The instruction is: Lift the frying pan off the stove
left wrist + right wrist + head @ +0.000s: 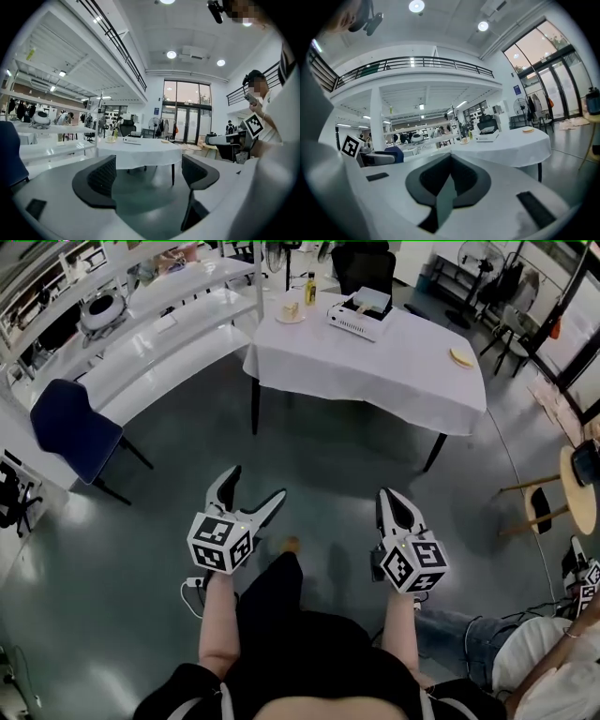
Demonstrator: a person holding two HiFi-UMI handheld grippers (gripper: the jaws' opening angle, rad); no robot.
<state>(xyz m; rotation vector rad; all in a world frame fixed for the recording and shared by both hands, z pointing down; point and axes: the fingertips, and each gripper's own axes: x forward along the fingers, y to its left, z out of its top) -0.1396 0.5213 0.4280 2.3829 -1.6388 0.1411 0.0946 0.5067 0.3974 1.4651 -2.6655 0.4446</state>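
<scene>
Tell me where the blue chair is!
In the head view, the blue chair stands at the far left, right beside the long white counter. It is to the left of the table with the white cloth.
</scene>
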